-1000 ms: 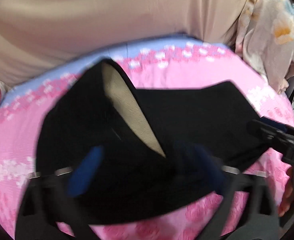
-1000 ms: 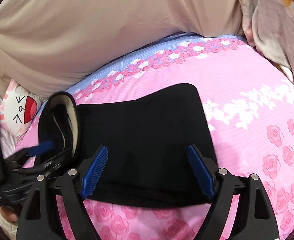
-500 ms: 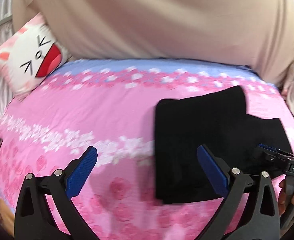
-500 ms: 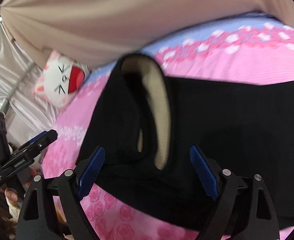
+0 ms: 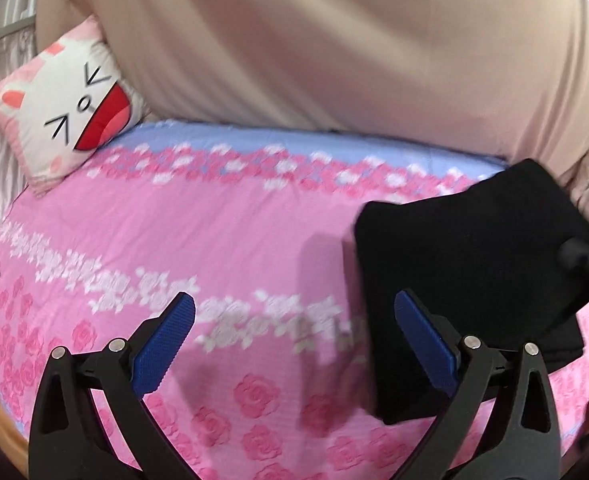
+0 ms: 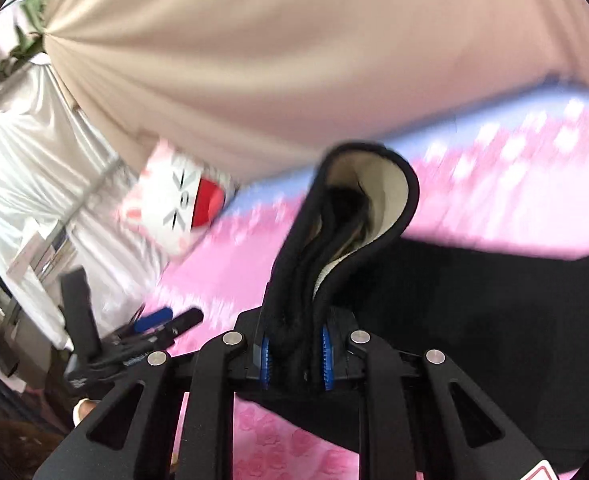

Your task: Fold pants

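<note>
The black pants (image 5: 474,272) lie folded on the pink flowered bedspread (image 5: 214,248) at the right of the left wrist view. My left gripper (image 5: 294,344) is open and empty, hovering above the bedspread just left of the pants. My right gripper (image 6: 294,356) is shut on the bunched edge of the pants (image 6: 334,248), whose cream lining (image 6: 378,184) shows where the fabric stands up. The left gripper also shows at the left of the right wrist view (image 6: 162,326).
A white and pink cat-face pillow (image 5: 66,108) leans at the bed's far left corner. A beige curtain (image 5: 334,48) hangs behind the bed. White cloth and clutter (image 6: 34,168) stand beyond the left side of the bed.
My right gripper has closed on the pants' edge and lifted it. My left gripper, which let go earlier, has drifted a little further left of the pants.
</note>
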